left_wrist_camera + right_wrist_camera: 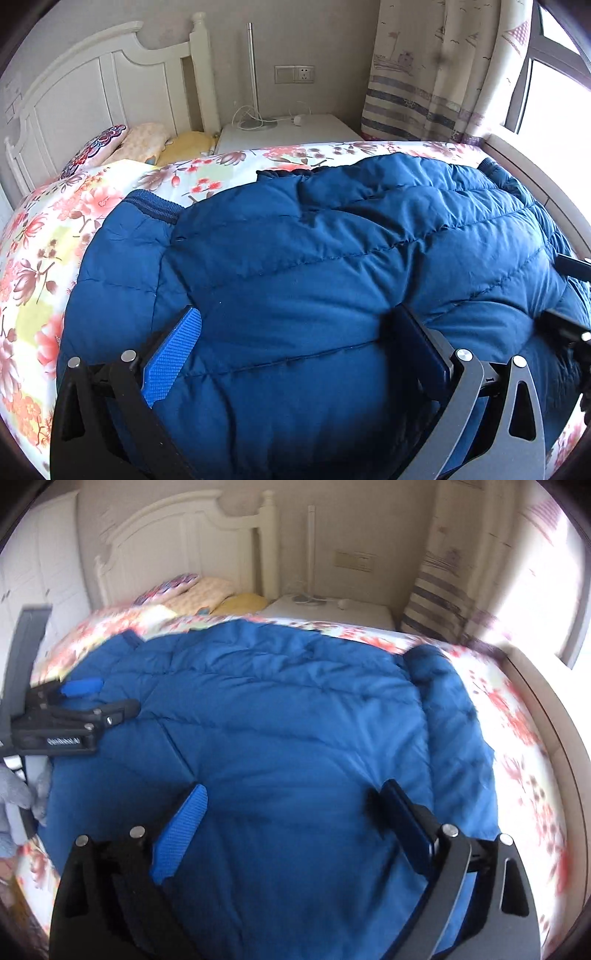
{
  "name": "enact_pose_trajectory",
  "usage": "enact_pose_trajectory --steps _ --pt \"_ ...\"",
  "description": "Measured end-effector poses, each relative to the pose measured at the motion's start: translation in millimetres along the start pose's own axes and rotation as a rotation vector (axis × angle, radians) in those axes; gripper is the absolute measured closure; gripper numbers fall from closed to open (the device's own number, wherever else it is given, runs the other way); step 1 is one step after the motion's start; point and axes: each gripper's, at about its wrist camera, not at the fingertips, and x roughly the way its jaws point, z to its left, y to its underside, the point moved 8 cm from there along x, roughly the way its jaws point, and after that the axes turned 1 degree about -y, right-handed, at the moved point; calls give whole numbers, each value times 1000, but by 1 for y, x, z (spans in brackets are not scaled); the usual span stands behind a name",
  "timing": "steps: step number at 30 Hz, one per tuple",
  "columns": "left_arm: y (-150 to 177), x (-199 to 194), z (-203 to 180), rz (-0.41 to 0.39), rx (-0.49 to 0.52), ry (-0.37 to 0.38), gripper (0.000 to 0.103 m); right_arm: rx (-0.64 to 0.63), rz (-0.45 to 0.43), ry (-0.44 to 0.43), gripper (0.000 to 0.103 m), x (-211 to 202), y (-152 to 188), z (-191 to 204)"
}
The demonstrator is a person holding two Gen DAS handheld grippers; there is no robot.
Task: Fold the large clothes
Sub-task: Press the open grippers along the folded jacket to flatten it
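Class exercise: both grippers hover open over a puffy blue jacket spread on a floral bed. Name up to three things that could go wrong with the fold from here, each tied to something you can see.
1. The blue jacket is thick and puffy; the open left gripper or right gripper may pinch only the outer layer, so it could slip.
2. The sleeve lies loose near the bed's window edge and might trail or bunch.
3. The floral sheet could get caught with the jacket.

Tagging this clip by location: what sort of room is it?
A home bedroom, most likely: a bed with a white headboard and floral sheet, pillows, and a nightstand beside a curtained window.
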Motion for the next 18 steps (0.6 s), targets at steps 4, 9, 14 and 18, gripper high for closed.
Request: enact_pose_trajectory --steps 4,9,14,18 --pt "-1 2 0 -4 -1 1 4 46 -44 53 13 -25 0 -8" --pt "-1 2 0 -4 5 -8 4 -124 -69 -33 13 -26 12 50" --pt "-2 2 2 -7 -4 6 4 -143 -70 -51 9 -9 25 49" --pt "-2 2 2 -4 -2 5 4 -158 -28 -50 9 -12 22 47"
